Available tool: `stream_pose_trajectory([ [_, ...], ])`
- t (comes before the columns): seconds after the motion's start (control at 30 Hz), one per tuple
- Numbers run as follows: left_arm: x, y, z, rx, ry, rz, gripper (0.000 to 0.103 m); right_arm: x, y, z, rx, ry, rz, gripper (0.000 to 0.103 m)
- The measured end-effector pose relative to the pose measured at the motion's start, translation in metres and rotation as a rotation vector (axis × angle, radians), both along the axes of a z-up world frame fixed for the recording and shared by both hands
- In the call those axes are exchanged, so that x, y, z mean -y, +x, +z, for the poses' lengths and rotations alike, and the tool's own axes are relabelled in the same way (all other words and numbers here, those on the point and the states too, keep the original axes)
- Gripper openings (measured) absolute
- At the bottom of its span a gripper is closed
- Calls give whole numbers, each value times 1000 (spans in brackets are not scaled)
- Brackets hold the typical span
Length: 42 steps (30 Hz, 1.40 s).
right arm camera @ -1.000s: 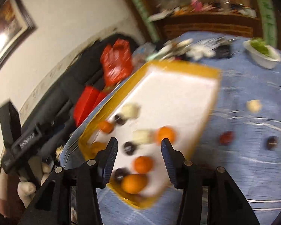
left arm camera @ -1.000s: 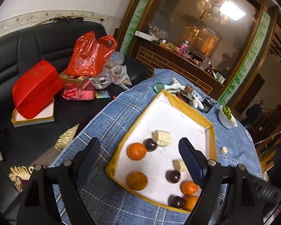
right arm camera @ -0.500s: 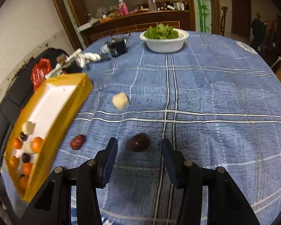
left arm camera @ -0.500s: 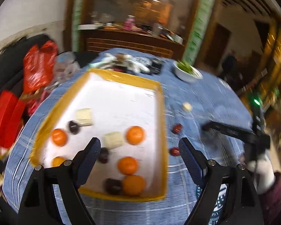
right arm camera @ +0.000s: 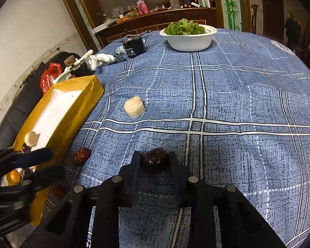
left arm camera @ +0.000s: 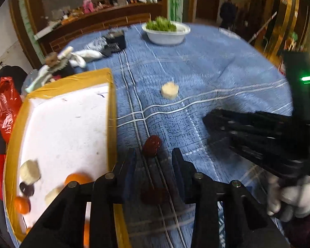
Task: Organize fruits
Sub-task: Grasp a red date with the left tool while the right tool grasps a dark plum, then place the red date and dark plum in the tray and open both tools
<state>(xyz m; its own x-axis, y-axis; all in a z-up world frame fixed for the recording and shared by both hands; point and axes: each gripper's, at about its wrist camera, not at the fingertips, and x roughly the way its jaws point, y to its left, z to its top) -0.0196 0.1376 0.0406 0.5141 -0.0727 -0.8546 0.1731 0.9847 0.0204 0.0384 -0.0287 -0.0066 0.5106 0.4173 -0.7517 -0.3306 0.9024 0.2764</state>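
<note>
Fruit is being gathered: dark plum point(right arm camera: 154, 159) is being clamped on the tabletop point(right arm camera: 237, 103) by the right hand-held gripper point(right arm camera: 154, 162); left hand-held gripper point(left arm camera: 154, 162) is being closed around red date point(left arm camera: 152, 146), unpinched, beside the tray point(left arm camera: 111, 111).

Left gripper point(left arm camera: 154, 159): pointed steeply down, jaws closing, apparently nothing pressed yet; view blurred.
Right gripper point(right arm camera: 154, 161): angled down, jaws clamped on a dark fruit point(right arm camera: 154, 159).
Right hand point(left arm camera: 291, 198): white-gloved, gripped the handle.
</note>
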Motion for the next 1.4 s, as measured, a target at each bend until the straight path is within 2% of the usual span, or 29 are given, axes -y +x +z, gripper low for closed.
stream_pose_trajectory([
  [0.17, -1, 22, -20, -89, 16, -1, 35, 9, 0, 2, -19, 61, 2, 29],
  [0.27, -2, 24, -21, -102, -6, -7, 35, 10, 0, 5, -19, 80, 3, 29],
  [0.33, 0, 22, -21, -104, -21, -18, 25, 11, -1, 7, -18, 86, 2, 29],
  [0.37, 1, 21, -21, -97, -15, -17, 19, 11, -1, 7, -17, 91, 0, 29],
  [0.47, 2, 14, -15, -61, -18, -7, 19, 13, -2, 9, -9, 96, -7, 29],
  [0.6, -15, -2, 11, 7, -111, 42, 19, 18, -3, 15, 9, 116, -18, 29],
  [0.73, -52, -35, 45, 101, -183, 132, 19, 19, -7, 20, 31, 131, -17, 29],
  [0.83, -87, -53, 58, 150, -190, 221, 19, 16, -12, 25, 48, 141, -10, 29],
  [0.93, -122, -66, 62, 166, -180, 312, 19, 6, -21, 35, 64, 134, -1, 29],
  [1.07, -164, -74, 54, 153, -182, 408, 19, -31, -41, 54, 56, 181, 100, 30],
  [1.17, -184, -72, 41, 127, -180, 449, 19, -80, -53, 62, 41, 170, 211, 30],
  [1.3, -201, -73, 26, 104, -172, 485, 19, -143, -68, 54, 2, 114, 328, 30],
  [1.37, -210, -76, 22, 90, -206, 507, 20, -167, -72, 45, -18, 80, 365, 31],
  [1.4, -213, -80, 23, 92, -230, 507, 24, -174, -72, 42, -29, 73, 373, 32],
])
